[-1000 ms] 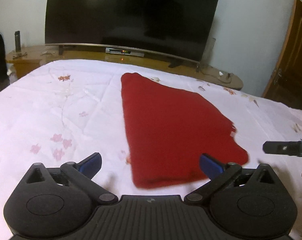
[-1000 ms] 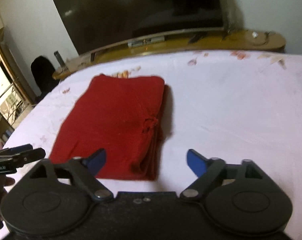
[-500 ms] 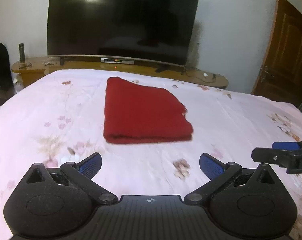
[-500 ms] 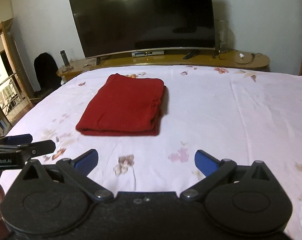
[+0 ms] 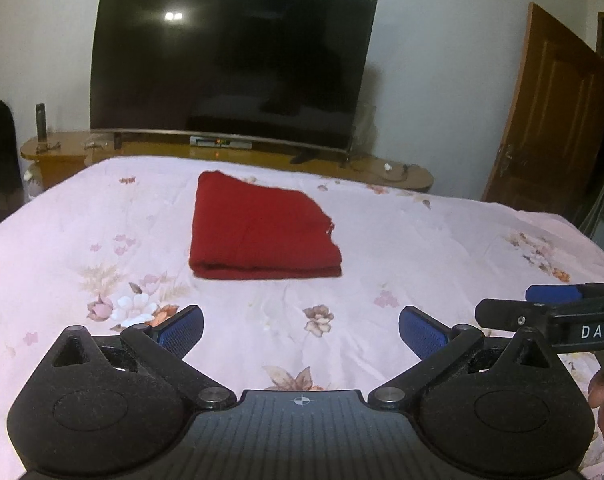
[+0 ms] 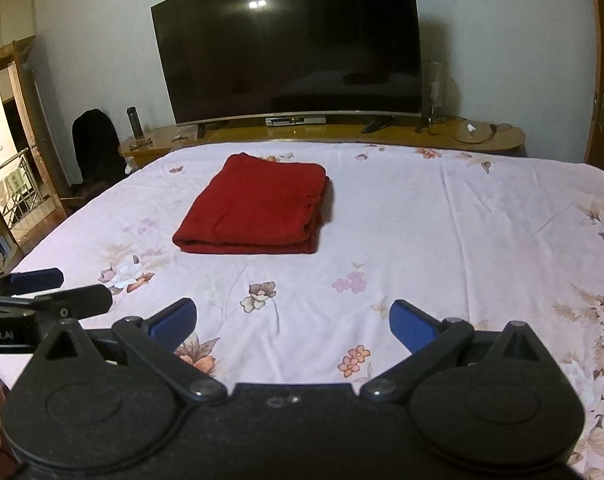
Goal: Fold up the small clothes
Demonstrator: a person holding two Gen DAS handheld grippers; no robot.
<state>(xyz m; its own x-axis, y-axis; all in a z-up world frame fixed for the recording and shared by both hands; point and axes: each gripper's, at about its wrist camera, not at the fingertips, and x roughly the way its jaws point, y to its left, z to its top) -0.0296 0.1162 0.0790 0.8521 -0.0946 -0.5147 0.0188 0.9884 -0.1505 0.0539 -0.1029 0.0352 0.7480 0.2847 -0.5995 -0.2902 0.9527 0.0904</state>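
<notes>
A red garment [image 5: 258,232] lies folded into a flat rectangle on the flowered bedsheet [image 5: 422,248], toward the far side of the bed. In the right wrist view the same red garment [image 6: 258,208] shows its folded edge toward me. My left gripper [image 5: 301,326] is open, well short of the garment, with nothing between its blue pads. My right gripper [image 6: 293,320] is also open and empty, equally far back. Each gripper shows at the edge of the other's view: the right one [image 5: 514,308], the left one [image 6: 58,292].
A large dark television [image 5: 230,68] stands on a low wooden unit [image 5: 230,152] beyond the bed. A brown door [image 5: 550,120] is at the right. A dark chair [image 6: 96,140] and a bottle [image 6: 136,122] stand at the left.
Both grippers have pulled back and risen away from the red garment, which now lies farther off. The right gripper's jaws opened a little wider early on.
</notes>
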